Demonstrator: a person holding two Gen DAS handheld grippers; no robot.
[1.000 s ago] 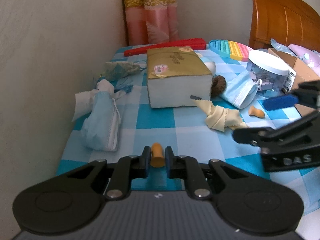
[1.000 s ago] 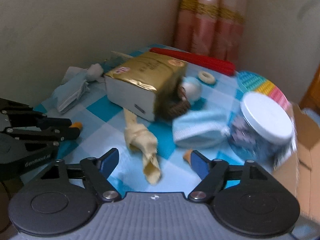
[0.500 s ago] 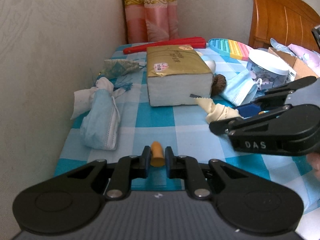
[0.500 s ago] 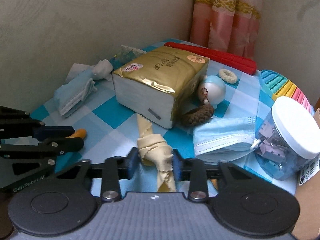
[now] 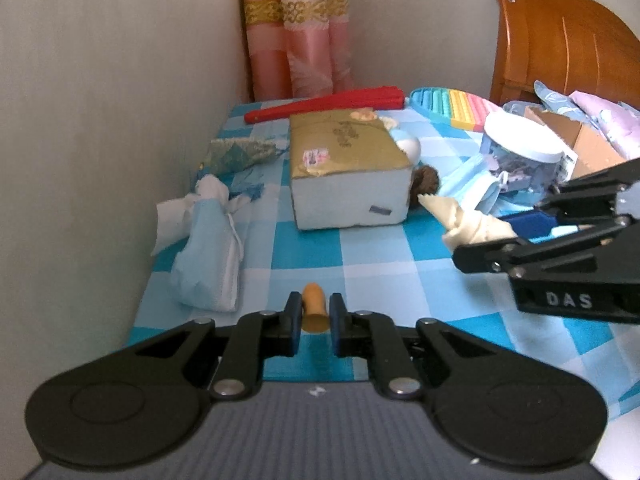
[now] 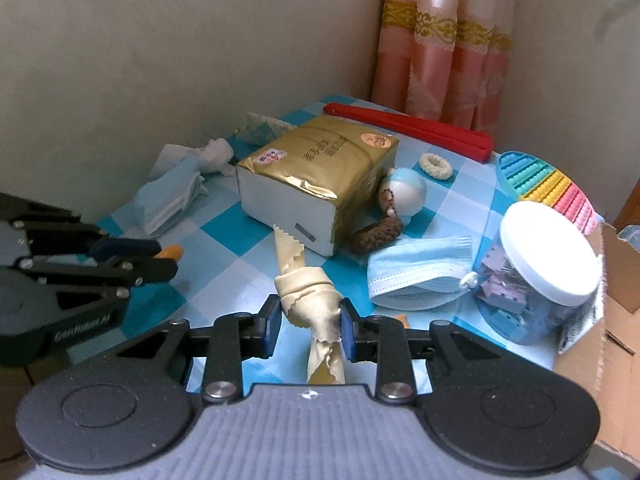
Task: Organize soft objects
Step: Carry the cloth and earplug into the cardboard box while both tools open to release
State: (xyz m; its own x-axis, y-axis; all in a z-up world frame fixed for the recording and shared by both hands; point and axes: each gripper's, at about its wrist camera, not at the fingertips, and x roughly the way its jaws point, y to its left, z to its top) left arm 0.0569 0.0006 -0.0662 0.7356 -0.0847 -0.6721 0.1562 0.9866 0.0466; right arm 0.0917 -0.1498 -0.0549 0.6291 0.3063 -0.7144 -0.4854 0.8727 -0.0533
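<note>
Our right gripper (image 6: 308, 328) is clamped on the knotted cream cloth (image 6: 306, 298), pads squeezing it just below the knot at six o'clock in its own view. We judge the cloth light and limp; its free tails will droop and drag, so the knot is the firmest place to hold. Our left gripper (image 5: 314, 316) pinches a small orange foam earplug (image 5: 314, 306), which should squash easily and could slip out if the grip loosens.

Outward at twelve o'clock sits the gold tissue pack (image 6: 316, 176), the cloth's far tip touching its near face. At two o'clock lie a blue face mask (image 6: 424, 272) and a lidded clear jar (image 6: 540, 268); the cardboard box (image 6: 612, 320) stands at three. Another folded mask (image 5: 208, 248) lies at ten o'clock of the left view. The jar and mask crowd any path to the box.
</note>
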